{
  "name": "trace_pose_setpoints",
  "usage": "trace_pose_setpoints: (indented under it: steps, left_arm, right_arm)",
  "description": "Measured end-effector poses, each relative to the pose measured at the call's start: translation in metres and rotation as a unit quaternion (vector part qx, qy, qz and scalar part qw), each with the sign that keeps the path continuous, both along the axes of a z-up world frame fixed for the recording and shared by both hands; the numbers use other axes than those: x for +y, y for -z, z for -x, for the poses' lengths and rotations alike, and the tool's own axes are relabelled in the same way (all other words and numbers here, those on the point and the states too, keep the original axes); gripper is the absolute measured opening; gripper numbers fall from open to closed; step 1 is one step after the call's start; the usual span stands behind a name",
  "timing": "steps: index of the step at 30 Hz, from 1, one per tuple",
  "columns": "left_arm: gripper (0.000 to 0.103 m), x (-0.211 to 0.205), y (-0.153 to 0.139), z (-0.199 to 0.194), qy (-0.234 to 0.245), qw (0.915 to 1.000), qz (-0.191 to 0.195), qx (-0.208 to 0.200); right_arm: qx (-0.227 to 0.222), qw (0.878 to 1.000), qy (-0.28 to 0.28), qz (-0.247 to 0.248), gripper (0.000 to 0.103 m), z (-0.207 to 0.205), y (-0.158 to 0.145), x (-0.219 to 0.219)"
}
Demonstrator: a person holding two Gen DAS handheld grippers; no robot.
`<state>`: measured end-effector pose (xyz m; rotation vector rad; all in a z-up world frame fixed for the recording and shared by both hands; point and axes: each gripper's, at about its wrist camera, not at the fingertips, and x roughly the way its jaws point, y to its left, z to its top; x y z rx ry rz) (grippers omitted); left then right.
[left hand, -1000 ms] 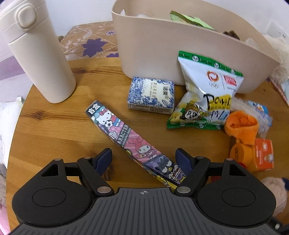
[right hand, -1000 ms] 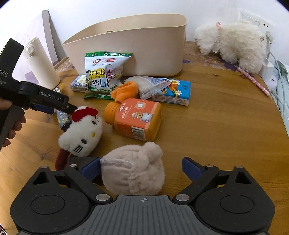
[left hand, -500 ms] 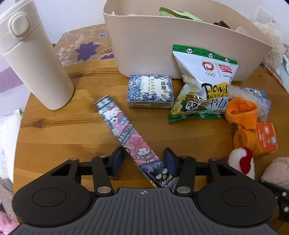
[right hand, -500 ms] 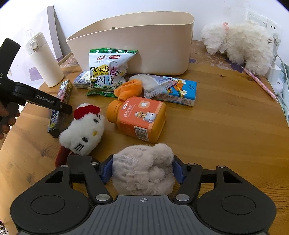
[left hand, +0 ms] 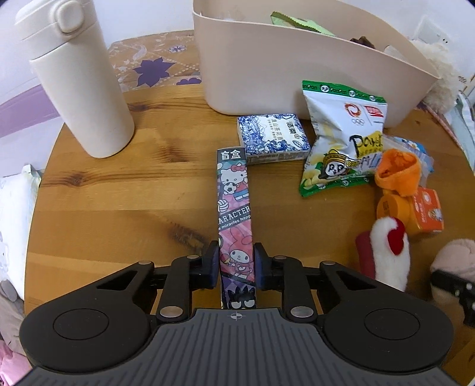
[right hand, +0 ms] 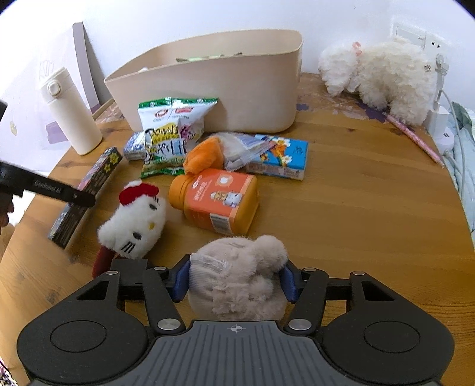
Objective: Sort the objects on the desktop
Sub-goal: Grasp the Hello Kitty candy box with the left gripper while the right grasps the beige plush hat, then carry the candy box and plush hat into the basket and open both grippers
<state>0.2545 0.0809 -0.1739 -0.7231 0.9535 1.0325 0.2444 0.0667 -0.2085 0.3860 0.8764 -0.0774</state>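
Swung from a slant to straight ahead since a second ago, the long cartoon box (left hand: 234, 213) now sits between our left gripper (left hand: 234, 264) pads, which are closing against its narrow sides near its lower end. Our right gripper (right hand: 234, 280), wide apart a second ago, is closing on the fuzzy beige toy (right hand: 237, 276), both blue pads (right hand: 179, 280) pressed into its pile.

At 12 o'clock the smooth cream plastic tub (right hand: 237, 89) holds a green wrapper (left hand: 297, 23) and a dark scrap; the rest of its contents are hidden by the wall. A snack bag (right hand: 172, 133) leans on the tub's front. Beside it lie a blue patterned carton (left hand: 271, 138), an orange plush piece (right hand: 202, 156), a blue drink carton (right hand: 282, 157) and an orange bottle (right hand: 219, 202) on its side. The white cat plush (right hand: 133, 222) with a red bow lies at 10 o'clock of the right gripper.

A matte cream flask (left hand: 77, 83) stands upright at 10 o'clock. The round wooden table (right hand: 371, 207) is bare from 1 to 3 o'clock in the right view; a fluffy white toy (right hand: 383, 77) sits at its far edge.
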Motion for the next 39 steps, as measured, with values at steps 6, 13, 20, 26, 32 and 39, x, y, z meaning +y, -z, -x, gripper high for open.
trace_pose_setpoints:
  steps: [6, 13, 20, 26, 32, 39]
  left_arm:
    - [0.023, -0.015, -0.014, 0.004, 0.033, 0.999, -0.027, -0.009]
    - [0.023, -0.015, -0.031, 0.012, 0.044, 0.9974, -0.054, -0.018]
    - [0.023, 0.001, -0.059, 0.023, 0.028, 0.9952, -0.085, -0.039]
    - [0.023, 0.028, -0.09, 0.026, 0.004, 0.9904, -0.128, -0.054]
    - [0.023, 0.052, -0.117, 0.017, 0.008, 0.9849, -0.161, -0.062]
    - [0.023, 0.075, -0.136, -0.006, 0.032, 0.9792, -0.192, -0.057]
  right_arm:
    - [-0.021, 1.0, 0.012, 0.003, 0.056, 0.0, -0.016, -0.014]
    - [-0.038, 0.998, 0.04, 0.011, 0.056, -0.007, -0.031, -0.03]
    - [-0.058, 0.996, 0.054, 0.042, 0.056, -0.02, -0.05, -0.048]
    - [-0.079, 0.993, 0.054, 0.071, 0.056, -0.044, -0.072, -0.068]
    - [-0.112, 0.986, 0.057, 0.108, 0.056, -0.067, -0.103, -0.09]
    - [-0.142, 0.98, 0.07, 0.119, 0.056, -0.098, -0.13, -0.107]
